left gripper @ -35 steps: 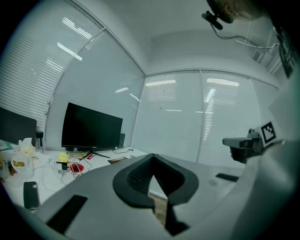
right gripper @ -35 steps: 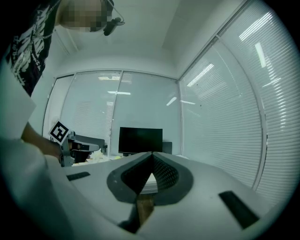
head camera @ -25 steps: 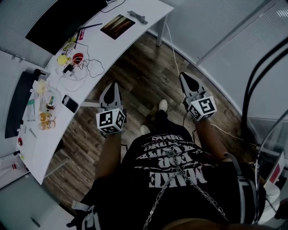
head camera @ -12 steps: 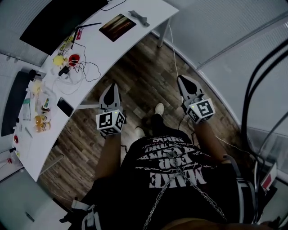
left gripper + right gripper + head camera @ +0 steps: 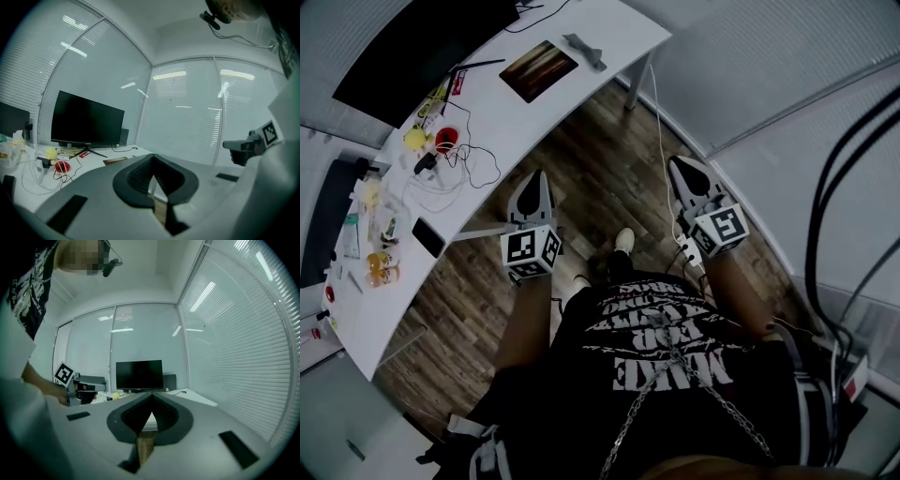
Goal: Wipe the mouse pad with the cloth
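Head view: the mouse pad [image 5: 542, 69] lies on the white desk [image 5: 516, 122] with the grey cloth [image 5: 585, 43] just beside it. Both are well ahead of the left gripper [image 5: 535, 174] and right gripper [image 5: 679, 165], which are over the wood floor [image 5: 600, 150].

Left gripper view: the jaws meet, empty, and the mouse pad lies beyond them to the left.

Right gripper view: the jaws are pressed together on nothing, and the desk is far ahead.

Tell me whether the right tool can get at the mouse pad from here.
Probably not yet: the right tool hangs over the wooden floor, apart from the desk where the mouse pad lies. Nothing blocks the way; stepping closer should do.
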Demonstrator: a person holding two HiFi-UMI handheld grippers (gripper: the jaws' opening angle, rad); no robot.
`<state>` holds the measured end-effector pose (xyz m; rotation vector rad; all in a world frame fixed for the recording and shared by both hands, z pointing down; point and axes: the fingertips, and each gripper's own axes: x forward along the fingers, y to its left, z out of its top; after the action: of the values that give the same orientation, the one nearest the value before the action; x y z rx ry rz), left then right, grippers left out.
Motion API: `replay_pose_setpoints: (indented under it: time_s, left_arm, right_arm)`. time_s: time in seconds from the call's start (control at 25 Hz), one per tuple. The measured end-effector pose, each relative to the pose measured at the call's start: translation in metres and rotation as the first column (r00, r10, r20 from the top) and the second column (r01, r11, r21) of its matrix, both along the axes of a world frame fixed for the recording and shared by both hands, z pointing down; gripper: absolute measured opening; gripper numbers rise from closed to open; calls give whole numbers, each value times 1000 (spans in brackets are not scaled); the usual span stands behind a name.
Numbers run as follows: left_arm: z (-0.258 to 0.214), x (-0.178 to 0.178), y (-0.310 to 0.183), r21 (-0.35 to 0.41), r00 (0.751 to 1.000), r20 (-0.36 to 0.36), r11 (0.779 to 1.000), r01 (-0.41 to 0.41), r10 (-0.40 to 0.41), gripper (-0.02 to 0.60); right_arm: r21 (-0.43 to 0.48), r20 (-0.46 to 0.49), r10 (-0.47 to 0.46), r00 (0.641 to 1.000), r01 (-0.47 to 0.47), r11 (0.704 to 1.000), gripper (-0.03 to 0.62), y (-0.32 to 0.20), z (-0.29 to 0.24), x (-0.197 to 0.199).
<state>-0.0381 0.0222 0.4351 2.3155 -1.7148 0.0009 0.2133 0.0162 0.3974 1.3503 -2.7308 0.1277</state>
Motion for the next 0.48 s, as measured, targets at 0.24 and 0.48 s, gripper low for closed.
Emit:
replay_pose_setpoints:
  time_s: [0.24, 0.48]
  left_arm:
    - [-24, 15, -26, 43, 998, 13, 998, 55, -56, 6]
    - [-37, 15, -25, 55, 992, 31, 991, 124, -125, 6]
  right_arm:
    - [28, 19, -74, 997, 73, 997, 2, -32, -19, 15]
    - [33, 30, -131, 991, 130, 991, 2, -54, -27, 23]
